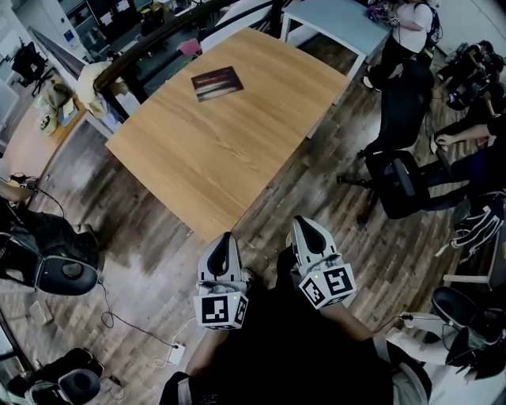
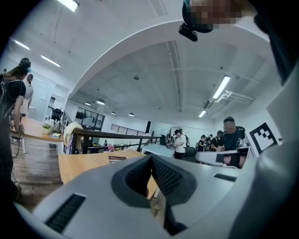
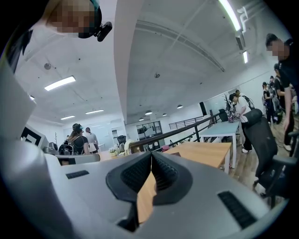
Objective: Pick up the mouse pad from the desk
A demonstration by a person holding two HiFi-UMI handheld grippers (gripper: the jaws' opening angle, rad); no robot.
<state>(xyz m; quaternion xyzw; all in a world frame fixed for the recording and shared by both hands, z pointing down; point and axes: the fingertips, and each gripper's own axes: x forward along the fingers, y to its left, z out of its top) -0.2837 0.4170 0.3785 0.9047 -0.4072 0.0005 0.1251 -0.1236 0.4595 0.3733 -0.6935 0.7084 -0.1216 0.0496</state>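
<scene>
Mouse pad [image 1: 217, 83] is lying flat on the far part of the desk [image 1: 237, 150]: a dark thin rectangle with a paler band across it, sitting alone and well apart from both grippers. The desk is showing a light wood-grain top, smooth, with straight edges and one rounded corner.

Left gripper [image 1: 224, 247] and right gripper [image 1: 304, 229] are hovering side by side off the near desk corner, over the floor, both pointing toward the desk. Each has a grey moulded shell and a marker cube at the back. In the gripper views the ribbed black pads of each one are pressing together at the tips, with nothing between them.

Dark plank floor [image 1: 158, 237] is running all around the desk. A black office chair [image 1: 399, 186] is standing right of the desk, and a pale blue table [image 1: 336, 20] is standing beyond the far corner. A dark railing [image 1: 158, 47] is running behind the desk. A thin cable [image 1: 118, 320] is trailing over the floor at lower left. People are standing and sitting around the edges of the room.
</scene>
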